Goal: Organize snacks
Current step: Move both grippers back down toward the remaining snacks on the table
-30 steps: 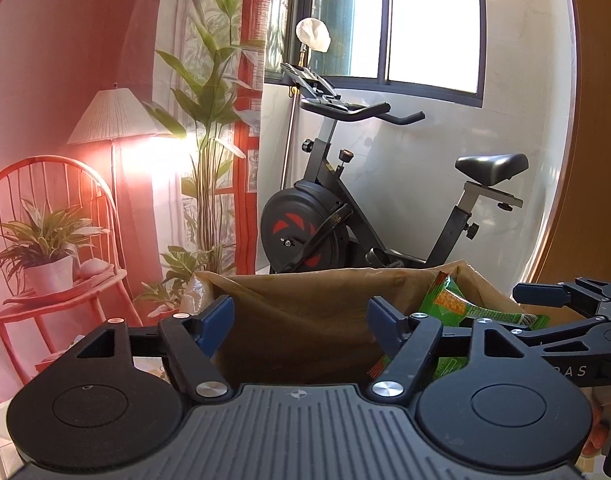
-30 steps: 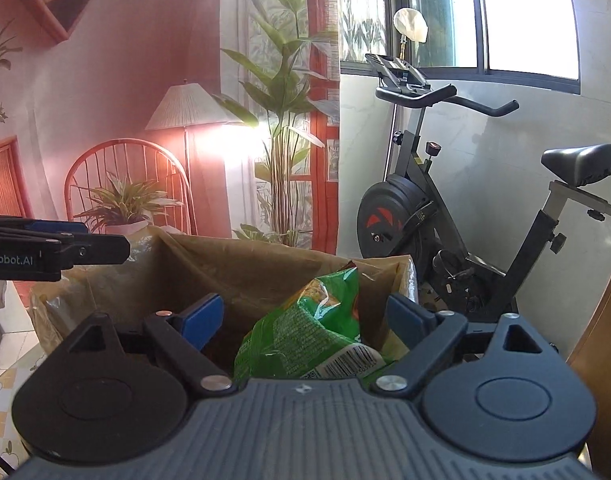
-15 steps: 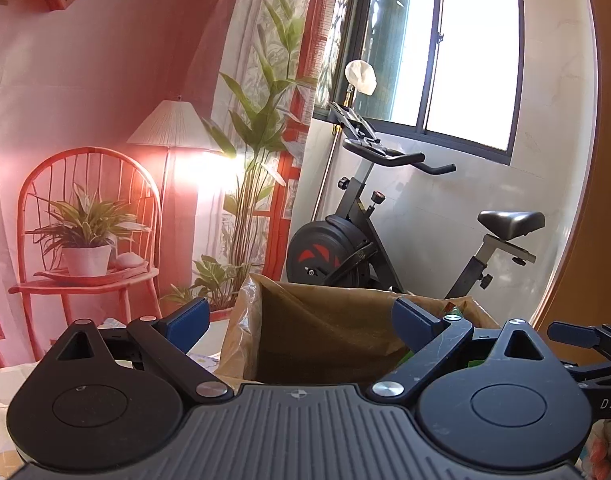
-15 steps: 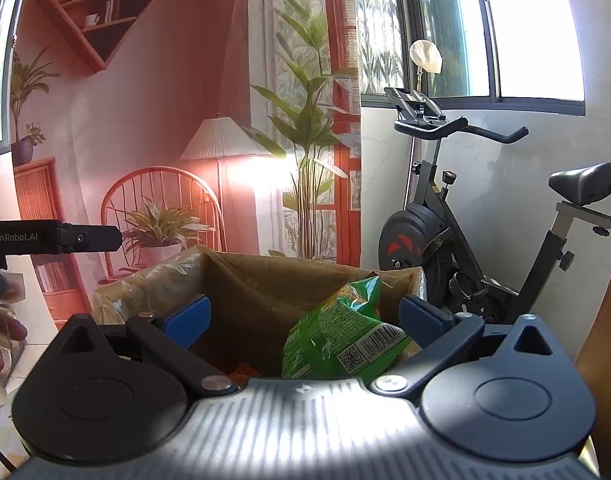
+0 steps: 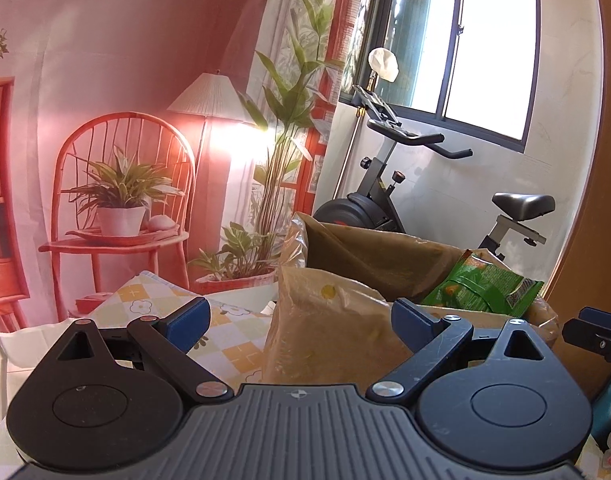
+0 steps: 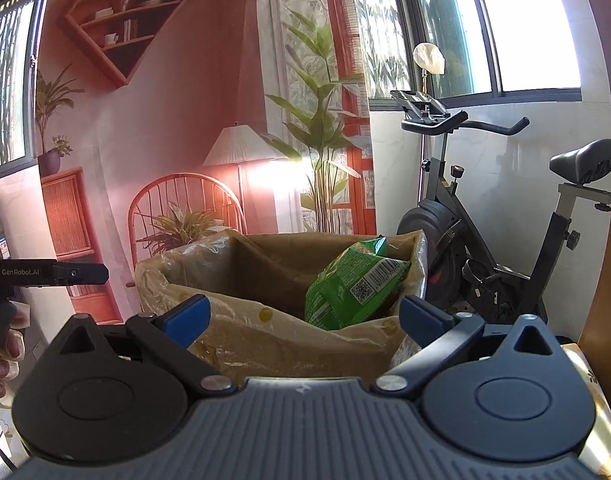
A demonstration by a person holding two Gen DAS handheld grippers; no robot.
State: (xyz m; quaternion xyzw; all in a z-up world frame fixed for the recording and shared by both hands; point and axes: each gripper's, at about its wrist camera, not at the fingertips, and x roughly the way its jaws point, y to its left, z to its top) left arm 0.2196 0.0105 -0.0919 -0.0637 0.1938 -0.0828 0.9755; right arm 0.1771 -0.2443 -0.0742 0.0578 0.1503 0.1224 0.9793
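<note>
Snack packet (image 6: 355, 280), green with a barcode, stands upright inside the brown plastic-lined box (image 6: 265, 336) on the table (image 5: 229, 344). Left tongs (image 5: 299, 316) and right tongs (image 6: 303, 316) both spread wide, gripping nothing, facing the box.

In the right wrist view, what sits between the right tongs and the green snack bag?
Only the brown bag's crinkled near wall lies between the open right tongs and the green snack bag, which stands inside it.
</note>
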